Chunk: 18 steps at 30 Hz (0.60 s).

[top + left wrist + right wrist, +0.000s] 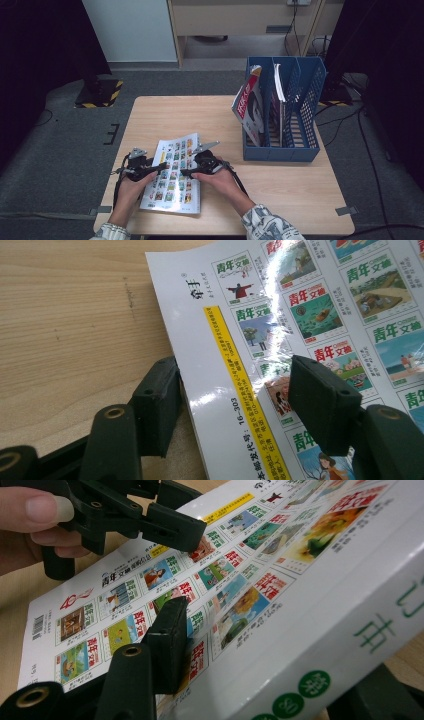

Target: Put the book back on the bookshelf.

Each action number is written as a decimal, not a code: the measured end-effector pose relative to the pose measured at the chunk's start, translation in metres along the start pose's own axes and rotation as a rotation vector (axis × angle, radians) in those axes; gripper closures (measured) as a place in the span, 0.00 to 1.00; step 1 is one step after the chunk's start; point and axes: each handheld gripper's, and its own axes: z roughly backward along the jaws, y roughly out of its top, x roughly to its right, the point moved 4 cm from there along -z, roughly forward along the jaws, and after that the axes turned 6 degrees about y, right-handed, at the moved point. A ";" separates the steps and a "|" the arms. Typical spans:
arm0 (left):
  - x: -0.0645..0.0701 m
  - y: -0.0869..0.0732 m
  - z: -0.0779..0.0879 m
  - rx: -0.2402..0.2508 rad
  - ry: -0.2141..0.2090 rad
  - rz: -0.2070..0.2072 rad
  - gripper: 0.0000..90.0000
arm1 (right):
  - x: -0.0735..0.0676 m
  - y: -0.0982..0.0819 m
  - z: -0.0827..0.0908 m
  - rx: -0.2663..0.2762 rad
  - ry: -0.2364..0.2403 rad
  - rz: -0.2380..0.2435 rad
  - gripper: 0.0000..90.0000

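While the magazine [172, 174] lies flat at the desk's [280, 185] near edge, the left gripper [235, 405] straddles one side, half open. The right gripper [280, 680] clamps the spine. Next: lift toward the blue file rack [287, 110].

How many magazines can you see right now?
3, possibly more hidden: one flat on the table between both grippers, one leaning in the rack's left slot, one upright in the middle slot.

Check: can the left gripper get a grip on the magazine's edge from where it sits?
Probably yes. The left gripper already straddles the magazine edge, one jaw on the cover, one off it beside the table; nothing blocks it.
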 end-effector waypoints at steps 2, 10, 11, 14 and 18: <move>0.001 0.001 0.000 0.000 -0.008 0.002 0.41 | -0.003 0.002 0.002 0.004 -0.014 0.025 0.56; 0.001 0.003 -0.004 0.014 -0.049 -0.009 0.27 | -0.007 0.005 0.010 0.037 -0.033 0.092 0.58; 0.000 0.003 -0.005 0.013 -0.051 -0.012 0.25 | -0.008 0.005 0.010 0.038 -0.034 0.096 0.58; -0.003 0.003 -0.006 0.016 -0.068 0.003 0.21 | -0.009 0.005 0.011 0.050 -0.033 0.107 0.59; -0.005 0.003 -0.004 0.022 -0.096 0.013 0.18 | -0.013 0.008 0.013 0.066 -0.031 0.138 0.60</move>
